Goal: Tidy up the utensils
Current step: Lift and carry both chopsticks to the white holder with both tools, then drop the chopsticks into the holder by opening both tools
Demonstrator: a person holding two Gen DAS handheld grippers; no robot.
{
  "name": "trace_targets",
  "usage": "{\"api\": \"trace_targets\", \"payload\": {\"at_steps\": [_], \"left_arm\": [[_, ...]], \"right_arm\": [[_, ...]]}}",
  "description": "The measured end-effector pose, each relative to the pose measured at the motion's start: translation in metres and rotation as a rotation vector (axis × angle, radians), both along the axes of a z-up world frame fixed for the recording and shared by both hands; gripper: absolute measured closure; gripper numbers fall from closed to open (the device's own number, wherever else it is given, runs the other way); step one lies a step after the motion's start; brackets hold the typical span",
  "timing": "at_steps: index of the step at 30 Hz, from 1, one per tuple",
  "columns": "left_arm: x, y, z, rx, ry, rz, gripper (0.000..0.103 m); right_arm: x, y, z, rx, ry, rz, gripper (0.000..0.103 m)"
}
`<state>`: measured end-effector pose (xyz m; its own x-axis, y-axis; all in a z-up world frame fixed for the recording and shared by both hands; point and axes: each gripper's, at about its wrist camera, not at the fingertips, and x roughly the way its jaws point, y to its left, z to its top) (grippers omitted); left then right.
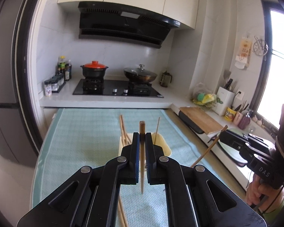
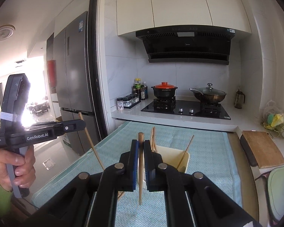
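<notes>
**Two chopsticks held upright above the holder**

Two grippers each clamp one chopstick. The left gripper (image 1: 142, 138) pinches its chopstick (image 1: 142, 170) near upright, thick end up, tip hanging above the teal mat (image 1: 81, 132). The right gripper (image 2: 140, 147) holds its chopstick (image 2: 140, 179) the same way. The cream holder (image 2: 172, 153), already carrying several sticks, stands on the worktop just ahead and below both. Neither hand looks clearly nearer; each stick's long axis already suits a downward drop into a compartment.

The utensil holder (image 2: 181, 158) (chopsticks (image 2: 153, 139) standing in it) sits on the table (image 2: 208, 151), before the stove (image 2: 185, 109).
</notes>
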<state>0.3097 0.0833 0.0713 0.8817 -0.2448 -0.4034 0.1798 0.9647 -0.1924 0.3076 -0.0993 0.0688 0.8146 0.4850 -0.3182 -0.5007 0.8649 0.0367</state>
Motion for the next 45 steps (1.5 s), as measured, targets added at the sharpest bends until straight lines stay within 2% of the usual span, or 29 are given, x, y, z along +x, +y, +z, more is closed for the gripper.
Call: {"api": "trace_targets", "payload": {"at_steps": [8, 14, 18, 26, 29, 32, 33, 35, 36, 37, 38, 40, 42, 45], "left_arm": [[0.057, -0.016, 0.037, 0.012, -0.035, 0.008, 0.100], [0.104, -0.030, 0.027, 0.040, -0.003, 0.021, 0.100], [0.137, -0.036, -0.001, 0.039, 0.072, 0.015, 0.100], [0.189, -0.045, -0.068, 0.067, 0.248, 0.016, 0.099], [0.196, -0.047, -0.080, 0.093, 0.276, 0.014, 0.099], [0.196, -0.050, -0.083, 0.119, 0.275, 0.002, 0.097], [0.194, -0.050, -0.082, 0.126, 0.270, -0.006, 0.091], [0.186, -0.050, -0.078, 0.152, 0.255, -0.014, 0.069], [0.179, -0.049, -0.075, 0.168, 0.239, -0.010, 0.052], [0.172, -0.048, -0.071, 0.183, 0.222, -0.004, 0.039], [0.162, -0.047, -0.066, 0.197, 0.207, 0.002, 0.034], [0.139, -0.043, -0.059, 0.216, 0.187, 0.012, 0.014], [0.110, -0.041, -0.055, 0.244, 0.168, 0.031, 0.002], [0.062, -0.041, -0.058, 0.326, 0.154, 0.076, 0.001]], "right_arm": [[0.037, 0.012, 0.043, -0.014, -0.076, -0.021, 0.097], [0.087, 0.015, 0.047, -0.029, -0.078, -0.066, 0.097], [0.129, 0.017, 0.023, -0.028, 0.018, -0.064, 0.097], [0.207, 0.021, -0.058, -0.050, 0.275, -0.060, 0.097], [0.227, 0.022, -0.079, -0.055, 0.343, -0.064, 0.097], [0.239, 0.022, -0.087, -0.044, 0.369, -0.071, 0.096], [0.240, 0.022, -0.087, -0.048, 0.373, -0.076, 0.094], [0.239, 0.019, -0.085, -0.042, 0.367, -0.079, 0.082], [0.236, 0.017, -0.082, -0.033, 0.361, -0.080, 0.063], [0.231, 0.014, -0.079, -0.021, 0.349, -0.084, 0.049], [0.226, 0.011, -0.075, -0.013, 0.335, -0.089, 0.048], [0.210, 0.007, -0.066, -0.026, 0.312, -0.095, 0.048], [0.189, 0.004, -0.057, -0.055, 0.291, -0.104, 0.047], [0.148, 0.000, -0.049, -0.109, 0.256, -0.113, 0.035]]}}
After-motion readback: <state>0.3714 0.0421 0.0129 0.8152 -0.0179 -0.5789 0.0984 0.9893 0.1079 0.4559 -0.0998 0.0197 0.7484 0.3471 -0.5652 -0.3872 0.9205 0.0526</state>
